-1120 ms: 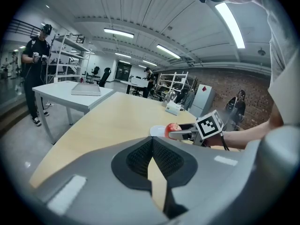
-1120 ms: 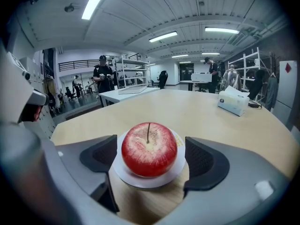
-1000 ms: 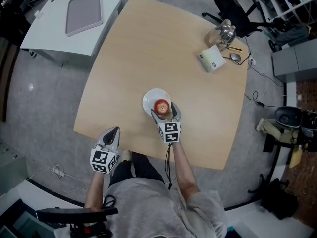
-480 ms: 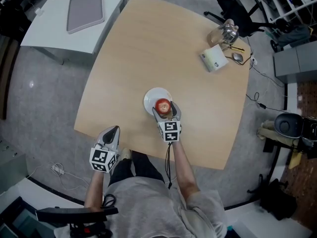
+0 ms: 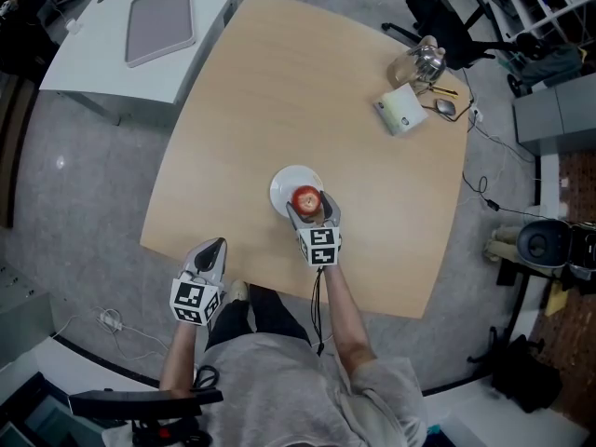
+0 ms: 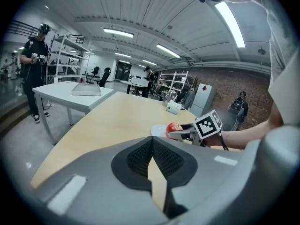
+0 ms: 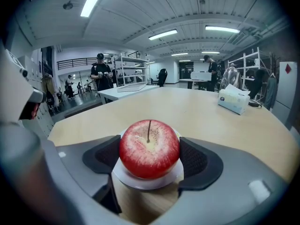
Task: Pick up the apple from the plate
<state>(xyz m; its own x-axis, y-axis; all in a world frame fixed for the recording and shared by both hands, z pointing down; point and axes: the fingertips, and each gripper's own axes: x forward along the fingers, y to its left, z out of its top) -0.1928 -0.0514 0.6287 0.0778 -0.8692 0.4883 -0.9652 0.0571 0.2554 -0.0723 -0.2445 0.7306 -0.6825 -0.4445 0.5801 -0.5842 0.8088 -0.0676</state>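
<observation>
A red apple (image 5: 304, 198) (image 7: 149, 149) stands on a small white plate (image 5: 284, 186) (image 7: 140, 182) near the front middle of the wooden table (image 5: 307, 110). My right gripper (image 5: 311, 209) (image 7: 149, 159) reaches in from the near side. Its dark pads (image 7: 105, 154) sit against both sides of the apple, which still rests on the plate. My left gripper (image 5: 212, 248) (image 6: 151, 146) hovers at the table's front left edge, jaws together and empty. From the left gripper view the apple (image 6: 172, 127) and the right gripper (image 6: 187, 134) show off to the right.
At the table's far right corner are a tissue box (image 5: 400, 112) (image 7: 234, 100) and a shiny jug (image 5: 424, 60). A white side table with a grey tray (image 5: 158, 21) stands at the far left. A black chair (image 5: 447, 21) and cables lie beyond. People stand in the background.
The right gripper's jaws have drawn in slightly round the apple. Both hands, the apple and the plate have stayed where they were.
</observation>
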